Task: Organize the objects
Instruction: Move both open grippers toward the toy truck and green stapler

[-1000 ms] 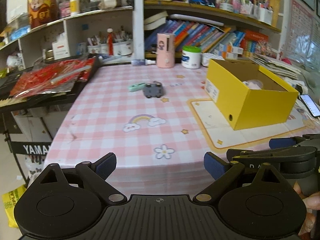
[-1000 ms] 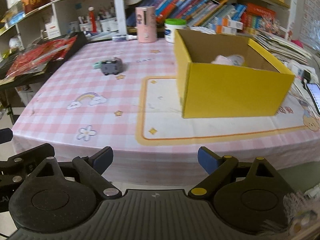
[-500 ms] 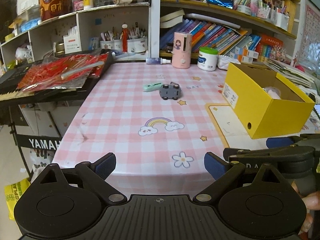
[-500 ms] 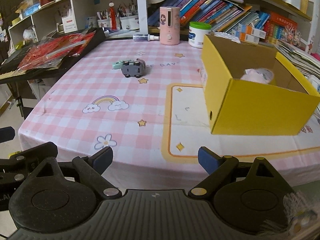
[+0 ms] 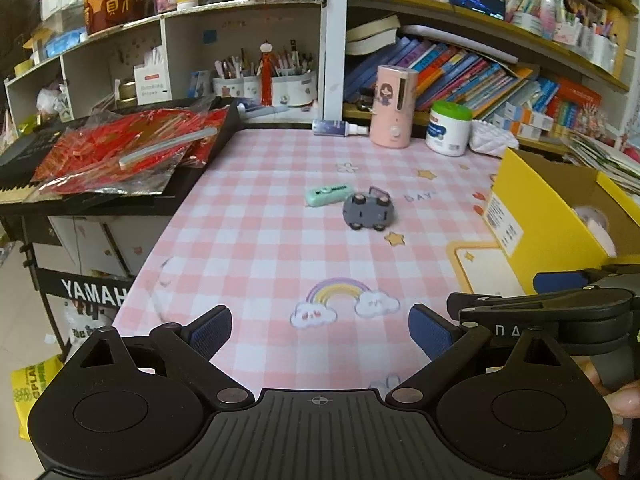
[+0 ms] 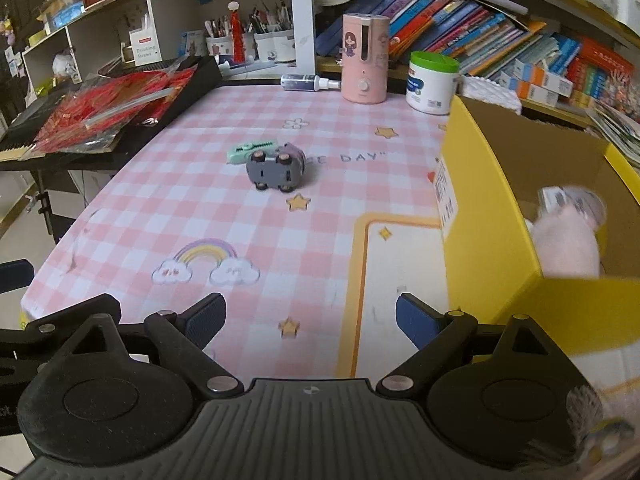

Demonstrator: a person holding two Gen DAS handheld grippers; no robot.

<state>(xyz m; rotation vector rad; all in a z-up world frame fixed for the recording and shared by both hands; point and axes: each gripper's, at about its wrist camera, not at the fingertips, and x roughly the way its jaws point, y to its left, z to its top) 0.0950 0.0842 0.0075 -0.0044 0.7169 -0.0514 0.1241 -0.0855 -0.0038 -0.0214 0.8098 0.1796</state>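
Both grippers have come closer over the table (image 5: 248, 240), so the toy car (image 5: 369, 213) looks bigger than before. Left gripper (image 5: 320, 330) and right gripper (image 6: 310, 316) both have jaws wide apart with nothing between them. That car lies on its side, wheels showing, just beside a green clip (image 5: 328, 194) and well left of the yellow box (image 6: 492, 240). I think one gripper should go slowly, straddle only the car, squeeze gently, then carry it right into the box.

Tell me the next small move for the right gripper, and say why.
Probably ease the right gripper forward toward the toy car: its jaws are open and empty, the car lies on its side beside the green clip, and the yellow box waits to its right.
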